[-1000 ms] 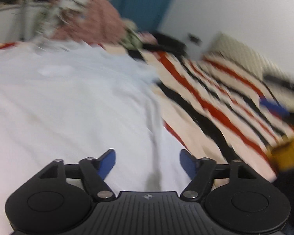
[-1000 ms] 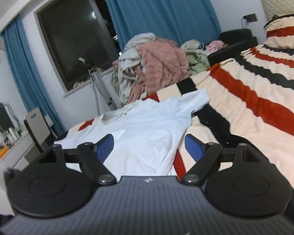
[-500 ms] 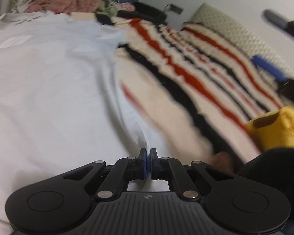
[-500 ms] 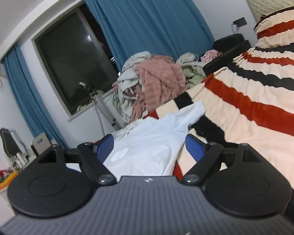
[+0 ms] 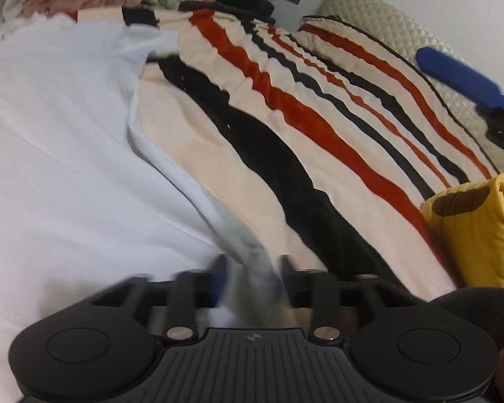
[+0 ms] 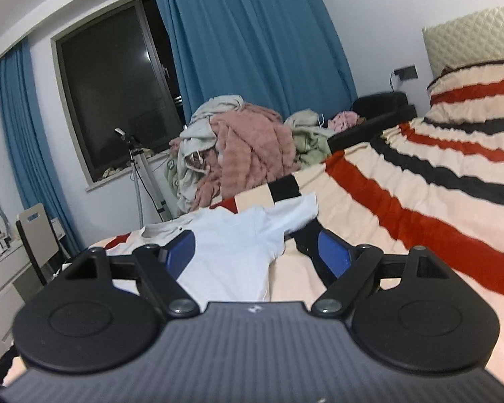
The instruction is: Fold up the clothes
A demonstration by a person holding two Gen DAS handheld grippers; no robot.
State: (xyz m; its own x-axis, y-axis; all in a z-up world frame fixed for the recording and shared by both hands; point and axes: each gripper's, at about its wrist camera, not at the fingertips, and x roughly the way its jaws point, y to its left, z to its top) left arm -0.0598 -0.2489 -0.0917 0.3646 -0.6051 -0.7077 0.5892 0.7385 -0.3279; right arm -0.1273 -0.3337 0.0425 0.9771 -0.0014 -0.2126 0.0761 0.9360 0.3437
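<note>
Our left gripper (image 5: pixel 252 275) is blurry, fingers apart around the white shirt (image 5: pixel 67 154) edge on the bed (image 5: pixel 285 154). Our right gripper (image 6: pixel 257 255) is wide apart.

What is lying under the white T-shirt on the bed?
The white T-shirt lies spread on the striped blanket, whose cream, black and red bands show beside it and past its collar. Whatever the shirt covers directly is hidden, so I cannot tell if anything else lies beneath.

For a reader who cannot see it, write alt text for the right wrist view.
The open right gripper hovers over a white shirt spread flat on a striped blanket. Behind are a heap of clothes, blue curtains and a dark window.
</note>
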